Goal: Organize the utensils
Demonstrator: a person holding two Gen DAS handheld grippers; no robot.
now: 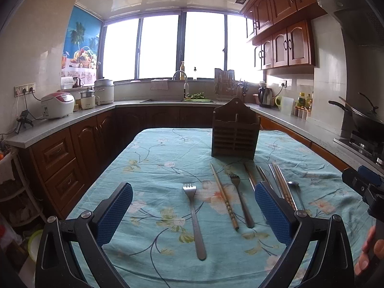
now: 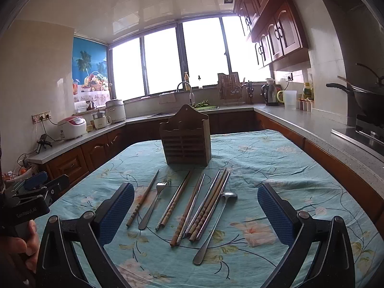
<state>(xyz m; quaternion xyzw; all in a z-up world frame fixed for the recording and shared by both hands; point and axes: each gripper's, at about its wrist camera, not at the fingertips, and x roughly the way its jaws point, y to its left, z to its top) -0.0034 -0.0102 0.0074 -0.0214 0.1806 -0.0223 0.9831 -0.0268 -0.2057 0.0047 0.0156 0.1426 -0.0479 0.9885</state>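
Before the wooden utensil holder (image 2: 186, 139), forks (image 1: 195, 218), chopsticks (image 2: 202, 206) and a spoon (image 2: 214, 225) lie fanned on the table (image 2: 288, 168), handles toward both grippers (image 1: 193, 212) (image 2: 195, 212), whose fingers are spread, empty, likely ready for picking.

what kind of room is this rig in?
A home kitchen, most likely: a U-shaped counter with a sink faucet, a rice cooker and a wok on a gas stove. The utensils lie on a table under a floral cloth.
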